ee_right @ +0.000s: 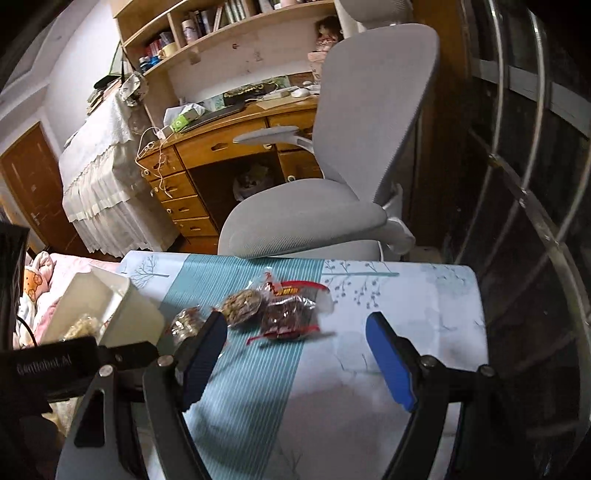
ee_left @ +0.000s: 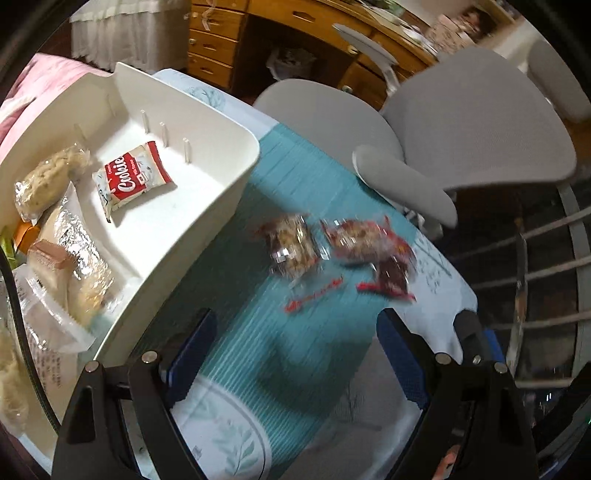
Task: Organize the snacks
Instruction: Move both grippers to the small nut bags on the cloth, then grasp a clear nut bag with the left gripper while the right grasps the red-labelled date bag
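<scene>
**Both grippers wide apart over the snacks**

Blue pads of the left gripper (ee_left: 295, 354) stand far apart with nothing between them. It hangs over the striped cloth on the surface (ee_left: 236, 332). The right gripper (ee_right: 295, 354) is spread wide too, and it holds nothing.

Three loose snacks lie on the cloth past the pads. From the left wrist they are a bit blurred: a clear nut pack (ee_left: 291, 245), a red pack (ee_left: 364, 240) just beside it, and a dark red pack (ee_left: 393, 278) touching the red one.

Only the left wrist looks right into the white tray (ee_left: 229, 155). A cookie pack (ee_left: 131, 179) lies alone in one part. More wrapped snacks (ee_left: 66, 251) are piled in the near part.

The right wrist sees just a corner of the tray (ee_right: 122, 314), to the left of the loose snacks. Its left pad hides part of the nut pack (ee_right: 186, 325). This view alone shows the shelf with books (ee_right: 207, 22) and the top of the desk (ee_right: 229, 129). Both views show the grey chair (ee_right: 354, 147) behind the surface.
</scene>
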A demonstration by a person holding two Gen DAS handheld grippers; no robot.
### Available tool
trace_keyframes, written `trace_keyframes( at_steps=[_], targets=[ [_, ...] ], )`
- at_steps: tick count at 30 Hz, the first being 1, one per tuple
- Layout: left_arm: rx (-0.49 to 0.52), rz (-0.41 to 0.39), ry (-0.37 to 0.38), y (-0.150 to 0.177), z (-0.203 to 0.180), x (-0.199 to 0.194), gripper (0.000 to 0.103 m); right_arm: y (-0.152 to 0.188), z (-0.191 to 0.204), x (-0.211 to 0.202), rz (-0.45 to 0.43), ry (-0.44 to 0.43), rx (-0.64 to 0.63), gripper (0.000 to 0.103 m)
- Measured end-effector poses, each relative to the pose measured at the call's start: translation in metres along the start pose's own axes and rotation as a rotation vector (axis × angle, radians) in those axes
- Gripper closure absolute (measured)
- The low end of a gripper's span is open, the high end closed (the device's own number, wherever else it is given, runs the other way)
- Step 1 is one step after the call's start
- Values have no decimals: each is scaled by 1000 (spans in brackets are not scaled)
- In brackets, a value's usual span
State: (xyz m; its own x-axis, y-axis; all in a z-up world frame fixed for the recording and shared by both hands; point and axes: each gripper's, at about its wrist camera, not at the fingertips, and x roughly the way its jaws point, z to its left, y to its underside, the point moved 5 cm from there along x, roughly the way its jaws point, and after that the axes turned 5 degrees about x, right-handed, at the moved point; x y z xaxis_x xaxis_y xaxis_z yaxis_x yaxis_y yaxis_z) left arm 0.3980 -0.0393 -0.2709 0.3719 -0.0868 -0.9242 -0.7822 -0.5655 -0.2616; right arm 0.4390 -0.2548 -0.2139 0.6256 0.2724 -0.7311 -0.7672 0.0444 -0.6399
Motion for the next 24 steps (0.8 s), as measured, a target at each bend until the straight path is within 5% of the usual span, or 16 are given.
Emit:
trace_keyframes(
  at_steps=[24],
  targets=[
    [-122,13,-119,-24,12,69,16,9,5,84,96,-12,-151,25]
  ],
)
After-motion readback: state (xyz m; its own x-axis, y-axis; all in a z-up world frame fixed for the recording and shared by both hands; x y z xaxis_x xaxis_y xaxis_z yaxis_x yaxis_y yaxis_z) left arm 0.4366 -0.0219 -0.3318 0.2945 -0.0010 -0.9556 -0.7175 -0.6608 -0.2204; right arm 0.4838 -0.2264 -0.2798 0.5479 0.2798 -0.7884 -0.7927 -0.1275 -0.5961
